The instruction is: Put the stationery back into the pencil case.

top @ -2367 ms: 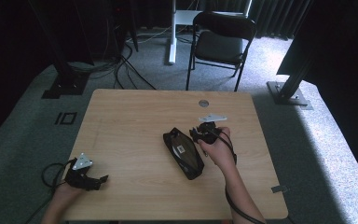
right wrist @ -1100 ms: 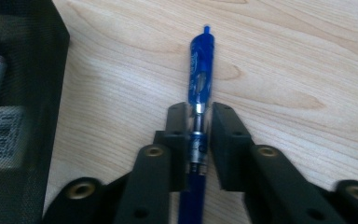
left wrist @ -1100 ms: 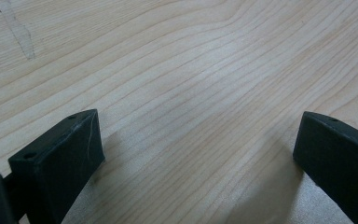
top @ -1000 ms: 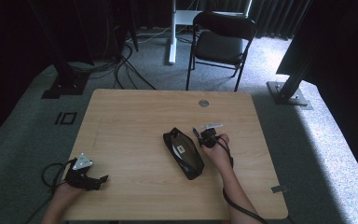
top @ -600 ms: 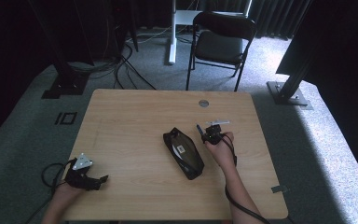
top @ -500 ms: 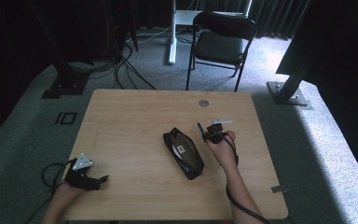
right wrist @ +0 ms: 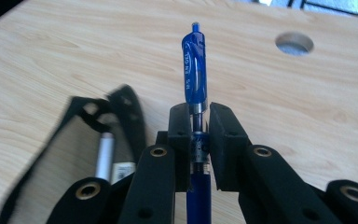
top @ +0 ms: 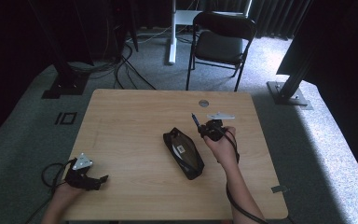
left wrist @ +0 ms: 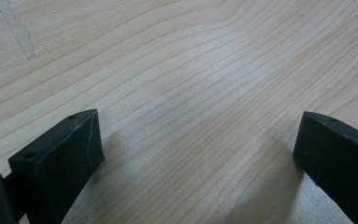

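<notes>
One pen [right wrist: 195,65] is in my right gripper [right wrist: 199,122], its jaws clamped on the blue barrel just below the clip end, which points up and away from me. In the high view I hold that gripper [top: 204,127] in the air just to the right of the black pencil case [top: 183,152], with the pen [top: 195,121] angled toward the far edge of the table [top: 135,112]. The case lies open near the table's middle; in the right gripper view its mouth [right wrist: 107,135] gapes beside my jaws and something pale and slim lies inside, too blurred to name. I judge the pen is either just out of the case or about to go in; I cannot tell which, so a placing is left to do. My left gripper [top: 85,173] rests well to the left of the case, by the near edge, its jaws wide apart over bare wood [left wrist: 191,93] and holding nothing.
</notes>
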Demonstrator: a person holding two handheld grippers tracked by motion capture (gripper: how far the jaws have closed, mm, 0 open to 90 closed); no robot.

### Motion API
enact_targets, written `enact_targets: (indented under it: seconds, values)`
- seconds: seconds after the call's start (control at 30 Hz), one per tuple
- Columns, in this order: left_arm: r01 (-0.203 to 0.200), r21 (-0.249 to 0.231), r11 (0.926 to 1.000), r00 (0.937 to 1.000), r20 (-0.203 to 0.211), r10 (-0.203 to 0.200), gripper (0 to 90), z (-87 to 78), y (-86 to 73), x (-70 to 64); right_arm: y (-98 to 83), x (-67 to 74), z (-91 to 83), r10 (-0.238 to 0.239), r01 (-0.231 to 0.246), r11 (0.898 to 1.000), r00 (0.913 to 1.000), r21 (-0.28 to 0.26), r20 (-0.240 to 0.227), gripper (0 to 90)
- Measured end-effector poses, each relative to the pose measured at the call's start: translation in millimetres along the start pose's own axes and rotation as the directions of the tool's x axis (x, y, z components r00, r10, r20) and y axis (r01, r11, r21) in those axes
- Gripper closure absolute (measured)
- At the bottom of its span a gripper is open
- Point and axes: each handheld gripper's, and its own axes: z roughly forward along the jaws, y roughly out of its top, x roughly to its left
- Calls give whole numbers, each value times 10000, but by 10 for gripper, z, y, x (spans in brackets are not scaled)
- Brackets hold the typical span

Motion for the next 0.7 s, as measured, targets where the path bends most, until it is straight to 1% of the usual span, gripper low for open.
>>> enact_targets:
  seconds: [0.03, 0.07, 0.23, 0.37, 0.5, 0.57, 0.7]
  values:
    - [0, 0, 10000, 10000, 0, 0, 16, 0, 0, 0, 0, 0, 0, 0, 0, 10000, 10000, 0, 0, 795]
    - [0, 1, 10000, 10000, 1, 0, 16, 0, 0, 0, 24, 70, -46, -64, 62, 9999, 9998, -144, -175, 794]
    - [-21, 3, 10000, 10000, -10, 21, 16, -1, 0, 1, 47, 224, -107, -400, 390, 9989, 9984, -276, -394, 795]
    - [-21, 5, 10000, 10000, -4, 21, 16, -1, 0, 1, 40, 305, -112, -502, 486, 9984, 9970, -279, -585, 795]
    - [-19, -1, 10000, 10000, -6, 19, 16, 0, 0, 1, -3, 401, -82, -611, 602, 9981, 9949, -139, -803, 795]
    - [2, -2, 10000, 10000, 1, -2, 16, 0, 0, 0, -37, 444, -57, -572, 569, 9984, 9937, -60, -959, 795]
    - [-4, 1, 10000, 10000, 0, 4, 16, 0, 0, 0, -108, 536, 12, -664, 698, 9973, 9909, 245, -1169, 794]
